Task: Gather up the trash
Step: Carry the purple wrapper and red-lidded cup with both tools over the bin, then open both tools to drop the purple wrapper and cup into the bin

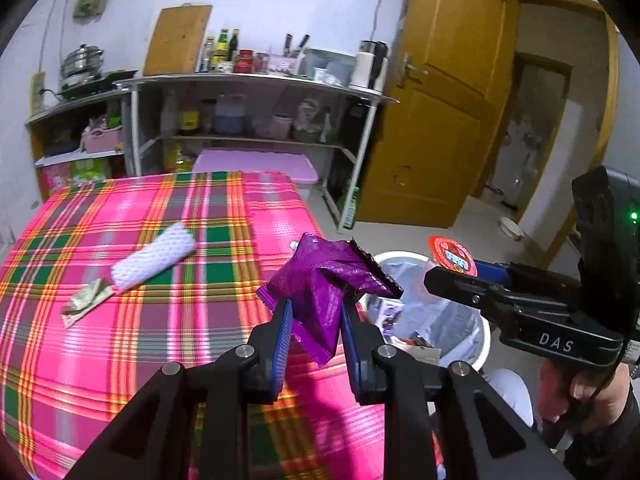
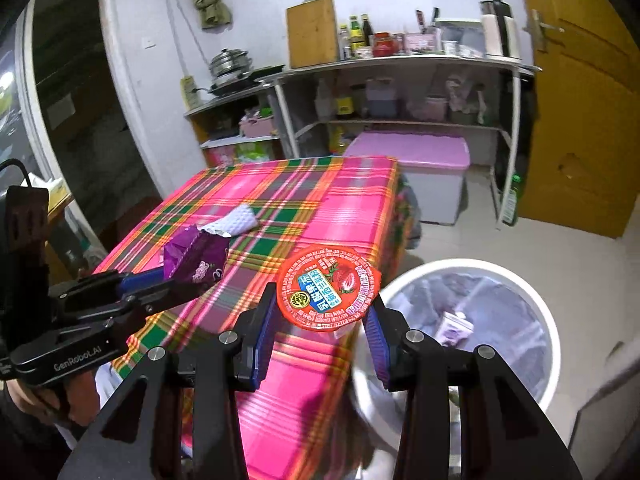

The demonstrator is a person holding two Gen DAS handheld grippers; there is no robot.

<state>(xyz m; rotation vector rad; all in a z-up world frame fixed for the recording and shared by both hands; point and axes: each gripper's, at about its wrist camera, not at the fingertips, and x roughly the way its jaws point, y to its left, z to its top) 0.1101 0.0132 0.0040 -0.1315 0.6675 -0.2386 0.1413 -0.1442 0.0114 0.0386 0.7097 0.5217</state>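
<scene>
Trash: purple wrapper (image 1: 328, 292) and red-lidded jelly cup (image 2: 328, 290), both pinched up and headed for the white bin (image 2: 548, 320), I'd guess.
Left gripper (image 1: 314, 320): clamped on the wrapper, just short of the bin, over the table's edge.
Right gripper (image 2: 320, 328): squeezing the cup, beside the bin's rim, not over it yet.
Table (image 1: 120, 340): foam sleeve (image 1: 154, 260) and crumpled scrap (image 1: 86, 298) left, well away from the bin.

White walls (image 1: 260, 0) are seen behind a metal shelf unit (image 1: 256, 120) loaded with bottles and jars. A yellow wooden door (image 1: 436, 100) stands ajar at the right. The bench (image 1: 140, 260) is covered by a pink plaid cloth; the floor (image 2: 560, 248) is pale.
</scene>
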